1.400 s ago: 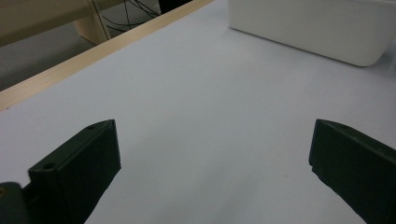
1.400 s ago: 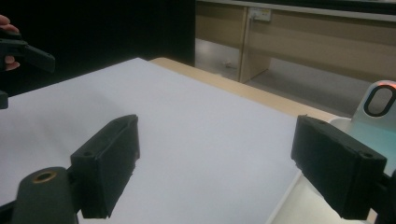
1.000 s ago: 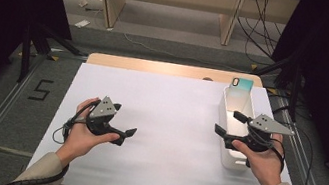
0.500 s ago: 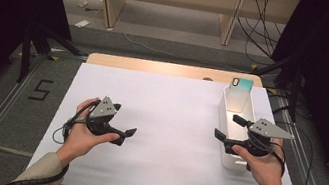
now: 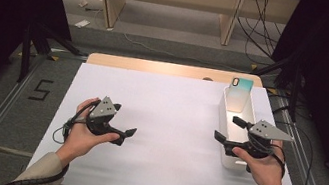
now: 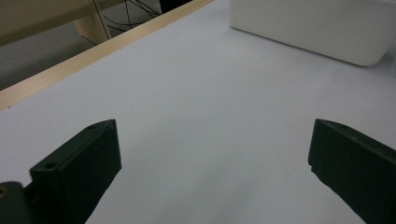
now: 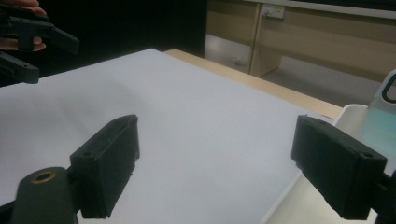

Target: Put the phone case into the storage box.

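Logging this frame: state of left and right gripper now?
Left gripper: open, holding nothing, over the white table.
Right gripper: open, holding nothing, beside the white bin.

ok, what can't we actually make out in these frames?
- Inside of the white bin: in the high view the right gripper and its hand cover the near end.
- Teal phone-like item standing at the bin's far end: too small to identify there; in the right gripper view the frame edge cuts it off.
- Left gripper view: the bin's top is cropped.
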{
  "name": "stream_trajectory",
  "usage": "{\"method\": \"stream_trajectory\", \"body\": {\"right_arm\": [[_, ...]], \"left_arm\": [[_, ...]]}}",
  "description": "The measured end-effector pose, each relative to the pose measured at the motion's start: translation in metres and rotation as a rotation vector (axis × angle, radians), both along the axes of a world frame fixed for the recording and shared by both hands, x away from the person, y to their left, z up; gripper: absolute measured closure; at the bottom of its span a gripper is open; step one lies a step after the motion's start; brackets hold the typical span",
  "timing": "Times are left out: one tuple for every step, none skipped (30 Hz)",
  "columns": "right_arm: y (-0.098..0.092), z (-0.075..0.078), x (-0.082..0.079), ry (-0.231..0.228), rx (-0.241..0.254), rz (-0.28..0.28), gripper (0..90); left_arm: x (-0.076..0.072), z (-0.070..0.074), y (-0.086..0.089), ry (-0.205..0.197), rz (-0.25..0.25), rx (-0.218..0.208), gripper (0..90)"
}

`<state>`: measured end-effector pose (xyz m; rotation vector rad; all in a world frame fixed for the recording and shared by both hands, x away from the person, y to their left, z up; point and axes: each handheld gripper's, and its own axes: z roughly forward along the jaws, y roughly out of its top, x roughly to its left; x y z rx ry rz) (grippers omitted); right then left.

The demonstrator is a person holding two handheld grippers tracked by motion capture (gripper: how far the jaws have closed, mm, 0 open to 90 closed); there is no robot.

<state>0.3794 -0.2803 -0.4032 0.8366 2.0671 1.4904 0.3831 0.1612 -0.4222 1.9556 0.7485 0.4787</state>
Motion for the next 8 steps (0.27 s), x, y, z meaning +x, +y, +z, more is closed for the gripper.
{"method": "stream_trajectory", "body": {"right_arm": [[0.0000, 0.0001, 0.0000, -0.001, 0.001, -0.003, 16.0], [-0.0001, 0.0003, 0.0001, -0.004, 0.001, -0.003, 15.9], [-0.0002, 0.0004, 0.0000, -0.005, 0.002, -0.003, 15.9], [-0.0004, 0.0006, 0.0001, -0.005, 0.001, -0.003, 15.9], [-0.0005, 0.0007, 0.0001, -0.005, 0.002, -0.004, 15.9], [-0.0007, 0.0007, 0.0001, -0.005, 0.002, -0.005, 15.9], [-0.0009, 0.0007, 0.0002, -0.006, 0.002, -0.005, 15.8], [-0.0011, 0.0007, 0.0003, -0.005, 0.002, -0.005, 15.8]], "left_arm": [[0.0001, 0.0001, 0.0001, -0.001, 0.000, 0.001, 1.8], [0.0001, 0.0000, 0.0000, 0.000, 0.000, 0.000, 1.8], [0.0001, -0.0001, -0.0001, 0.000, 0.000, 0.000, 1.8], [0.0001, -0.0001, -0.0002, 0.001, 0.000, -0.001, 1.9], [0.0002, -0.0001, -0.0003, 0.001, -0.001, 0.000, 1.9], [0.0002, -0.0001, -0.0004, 0.001, -0.001, -0.001, 2.0], [0.0002, -0.0001, -0.0005, 0.002, -0.001, -0.002, 2.0], [0.0003, 0.0000, -0.0006, 0.001, -0.001, -0.001, 2.0]]}}
